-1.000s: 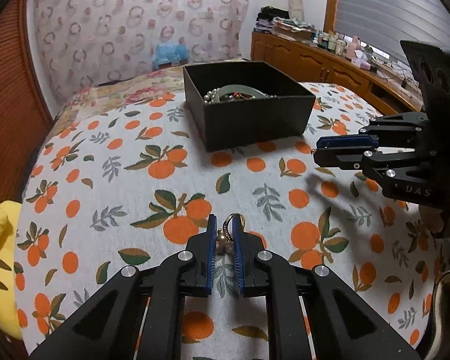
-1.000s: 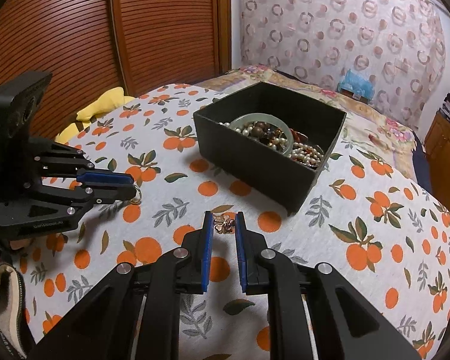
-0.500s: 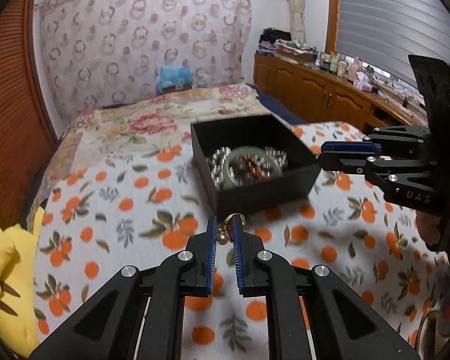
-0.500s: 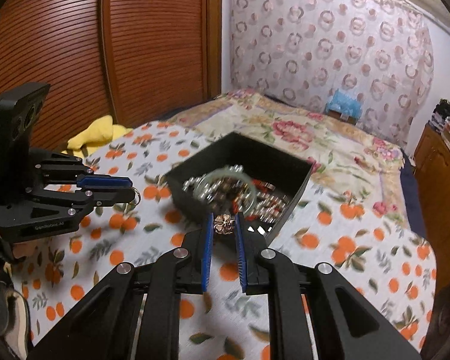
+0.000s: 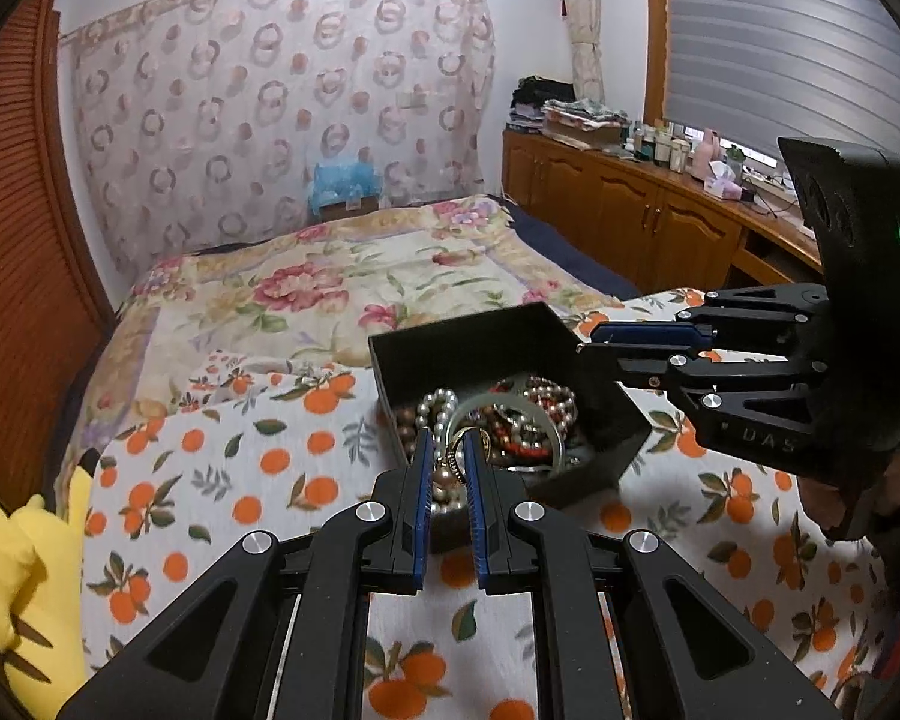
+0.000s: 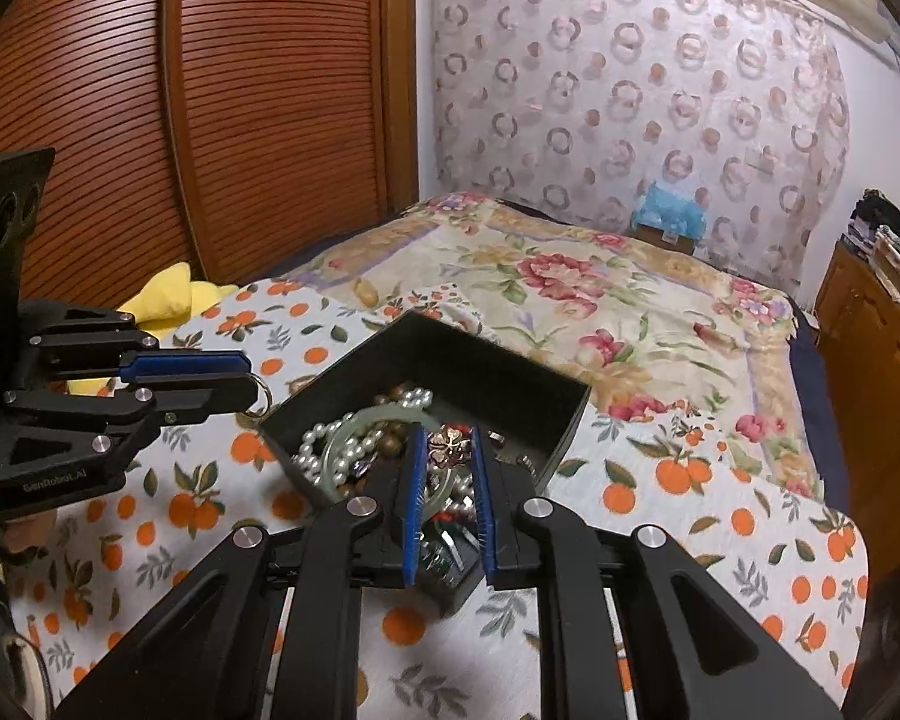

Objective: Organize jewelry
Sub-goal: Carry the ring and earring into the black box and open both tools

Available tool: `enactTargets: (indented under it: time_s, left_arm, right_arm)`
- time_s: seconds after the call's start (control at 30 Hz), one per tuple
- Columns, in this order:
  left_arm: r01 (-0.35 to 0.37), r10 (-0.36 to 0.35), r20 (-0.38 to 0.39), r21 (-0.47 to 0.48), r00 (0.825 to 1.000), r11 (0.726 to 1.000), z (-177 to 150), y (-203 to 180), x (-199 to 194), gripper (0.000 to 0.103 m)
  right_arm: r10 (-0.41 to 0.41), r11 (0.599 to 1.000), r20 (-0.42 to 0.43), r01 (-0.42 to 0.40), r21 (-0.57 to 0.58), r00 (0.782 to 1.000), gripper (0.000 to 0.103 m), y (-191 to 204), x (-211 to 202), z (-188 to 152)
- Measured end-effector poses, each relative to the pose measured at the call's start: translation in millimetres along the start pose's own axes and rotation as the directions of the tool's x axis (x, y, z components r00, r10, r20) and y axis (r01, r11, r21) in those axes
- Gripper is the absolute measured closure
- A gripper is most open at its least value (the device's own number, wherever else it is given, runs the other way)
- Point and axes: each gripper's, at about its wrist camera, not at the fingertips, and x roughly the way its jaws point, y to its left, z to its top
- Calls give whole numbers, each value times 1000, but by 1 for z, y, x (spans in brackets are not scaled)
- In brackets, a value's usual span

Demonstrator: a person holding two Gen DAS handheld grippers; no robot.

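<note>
At the lower centre of the left wrist view, the left gripper (image 5: 450, 456) has its blue-padded fingers drawn nearly together on a gold ring with a pearl (image 5: 453, 461), pinched between the pads. Just behind its tips, at mid-frame, sits the open black box (image 5: 594, 444), filled with pearl strands, a pale green bangle (image 5: 510, 414) and red and brown beads, on an orange-print cloth (image 5: 258, 468). The right gripper (image 5: 594, 345) reaches in from the right edge above the box's far right corner. In the right wrist view the right gripper (image 6: 448, 450) is narrowly closed on a small rose-gold flower piece (image 6: 448, 445), held over the box (image 6: 492, 378) at the centre of the frame, with the left gripper (image 6: 249, 381) at the left edge, its ring (image 6: 260, 396) poking from the tips beside the box's left corner.
</note>
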Motion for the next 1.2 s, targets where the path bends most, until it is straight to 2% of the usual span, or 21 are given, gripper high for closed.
enactTargets:
  time_s: [0.37,0.8,1.1,1.2]
  left_arm:
    - [-5,5,-15,-10,1000,1000,8,4,20,94]
    - [10,-11,-56,-12,998,1000,38,5,64,93]
    - [-12,12,-67,-6,998,1000,50,0,81,93]
    - [-17,16,-77,-6,997,1000,48,-1,83,84]
  right_arm:
    - [-12,1000,-7,12,2,1000,84,-3,4,-5]
    - [-37,997,-13,38,67,999,84,-18,-6,-23]
    - [-46,994,-3,46,98,999,84,-24,-12,-28]
    - [-48,994,2,48,103,999,84,-23,-16,-30]
